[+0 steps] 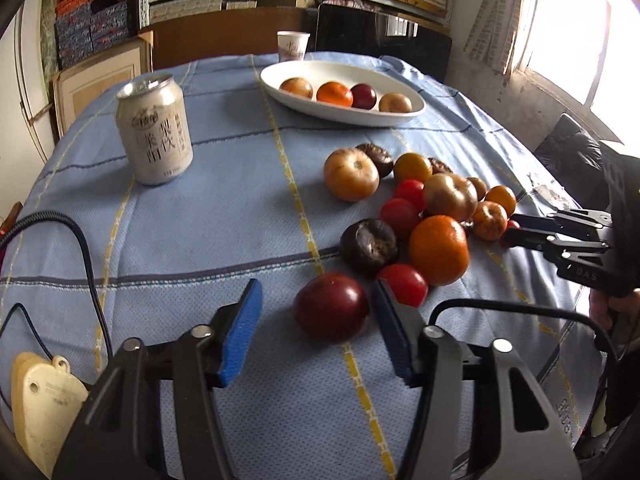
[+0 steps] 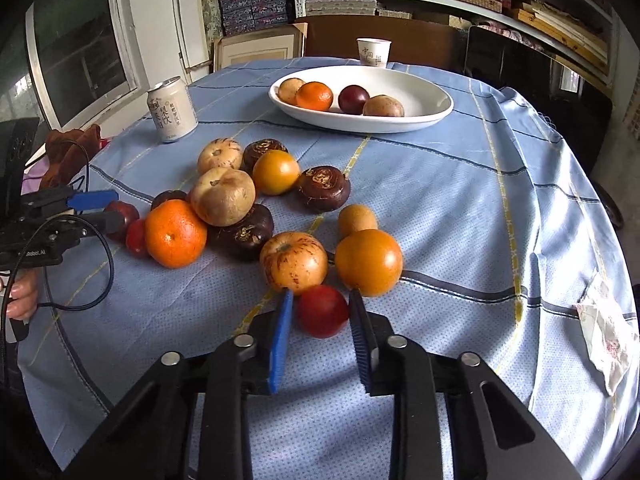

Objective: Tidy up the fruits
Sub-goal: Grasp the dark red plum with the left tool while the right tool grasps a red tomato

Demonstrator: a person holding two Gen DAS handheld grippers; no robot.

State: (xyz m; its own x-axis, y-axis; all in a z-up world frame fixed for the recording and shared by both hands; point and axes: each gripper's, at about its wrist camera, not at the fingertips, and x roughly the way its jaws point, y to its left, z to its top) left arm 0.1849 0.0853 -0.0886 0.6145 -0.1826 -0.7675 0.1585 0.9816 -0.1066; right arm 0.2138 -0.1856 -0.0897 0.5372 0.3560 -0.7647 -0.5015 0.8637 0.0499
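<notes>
blue tablecloth [image 2: 460, 200]: white bowl [image 2: 432, 98] holds four fruits; right tool [image 2: 320, 308] clamped on red fruit [image 2: 322, 311]; left tool [image 1: 316, 300] apart.

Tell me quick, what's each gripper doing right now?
Left gripper: open, dark red fruit between the jaws, not gripped.
Right gripper: closed on the small red fruit.

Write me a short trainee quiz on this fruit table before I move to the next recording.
1. How many fruits lie in the dish?
2. True or false: the right claw is shut on a red fruit.
3. What lies between the left claw's pads? A: an orange. B: a dark fruit. C: a can.
Key: 1 four; 2 true; 3 B.
</notes>
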